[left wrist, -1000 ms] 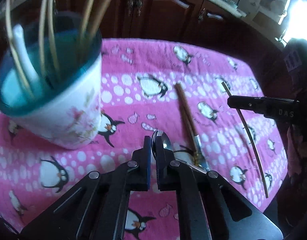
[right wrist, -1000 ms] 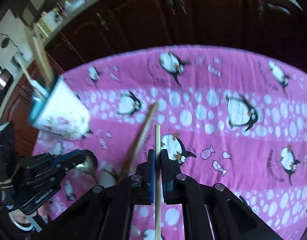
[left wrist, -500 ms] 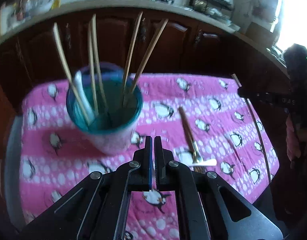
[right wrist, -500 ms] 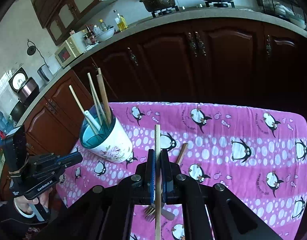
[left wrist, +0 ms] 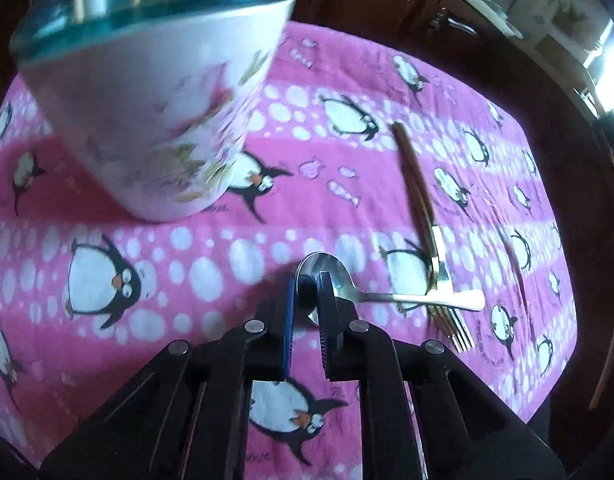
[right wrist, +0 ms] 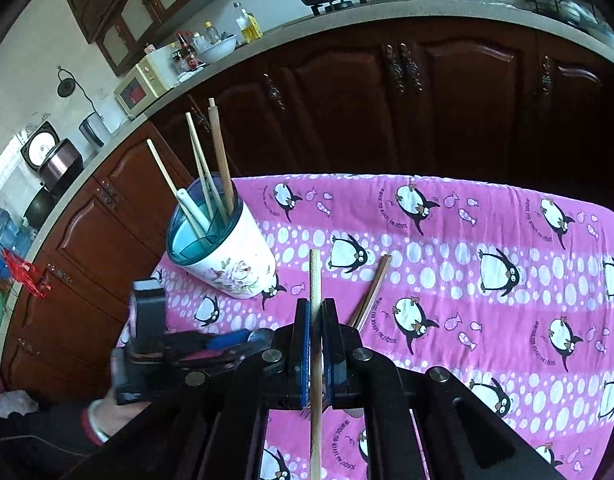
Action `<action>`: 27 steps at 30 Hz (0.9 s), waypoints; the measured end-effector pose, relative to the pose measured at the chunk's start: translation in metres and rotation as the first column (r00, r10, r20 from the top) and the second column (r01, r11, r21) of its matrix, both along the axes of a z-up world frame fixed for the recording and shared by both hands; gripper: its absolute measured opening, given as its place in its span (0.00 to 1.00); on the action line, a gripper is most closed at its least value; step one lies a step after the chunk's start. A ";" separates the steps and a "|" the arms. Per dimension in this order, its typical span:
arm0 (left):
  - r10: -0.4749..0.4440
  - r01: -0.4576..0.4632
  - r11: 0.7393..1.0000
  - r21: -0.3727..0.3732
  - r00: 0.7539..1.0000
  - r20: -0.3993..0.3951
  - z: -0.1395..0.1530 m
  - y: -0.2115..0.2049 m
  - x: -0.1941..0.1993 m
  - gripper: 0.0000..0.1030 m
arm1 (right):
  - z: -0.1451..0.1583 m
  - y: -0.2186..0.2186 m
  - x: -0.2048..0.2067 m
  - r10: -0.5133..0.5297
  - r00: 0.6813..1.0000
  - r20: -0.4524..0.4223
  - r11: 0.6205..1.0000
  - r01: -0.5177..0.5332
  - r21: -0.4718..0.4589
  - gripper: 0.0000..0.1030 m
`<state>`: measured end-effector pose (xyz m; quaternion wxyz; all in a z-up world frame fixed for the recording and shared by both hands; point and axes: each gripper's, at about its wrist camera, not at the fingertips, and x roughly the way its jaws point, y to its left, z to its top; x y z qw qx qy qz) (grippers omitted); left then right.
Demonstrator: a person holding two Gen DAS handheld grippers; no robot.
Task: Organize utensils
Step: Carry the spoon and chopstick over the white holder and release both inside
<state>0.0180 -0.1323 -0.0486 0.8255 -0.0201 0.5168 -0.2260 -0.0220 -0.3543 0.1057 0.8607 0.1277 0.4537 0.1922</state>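
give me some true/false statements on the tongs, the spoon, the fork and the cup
1. The right tongs are shut on a chopstick. True.
2. The spoon stands in the cup. False: it lies on the penguin cloth with its bowl at the tips of the left tongs.
3. The spoon's handle crosses the fork. True.
4. The cup is empty. False: the right wrist view shows chopsticks and a white utensil standing in it.
5. The left tongs are wide open. False: only a narrow gap shows; they have just been opening, the spoon's bowl between them.
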 end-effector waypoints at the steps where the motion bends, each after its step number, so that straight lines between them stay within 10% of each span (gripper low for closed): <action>1: -0.004 0.004 1.000 -0.009 1.000 0.002 0.003 0.001 -0.001 0.07 | 0.001 0.001 0.000 0.001 1.000 0.005 1.000 -0.001 0.001 0.05; 16: -0.056 0.038 0.997 0.065 0.952 0.301 0.163 0.090 -0.043 0.01 | 0.052 0.044 0.016 0.051 0.982 0.183 0.986 -0.079 0.149 0.05; 27: -0.105 -0.090 0.941 0.327 0.840 0.532 0.236 0.120 -0.006 0.02 | 0.102 0.117 0.086 -0.005 0.905 0.426 0.976 -0.088 0.199 0.05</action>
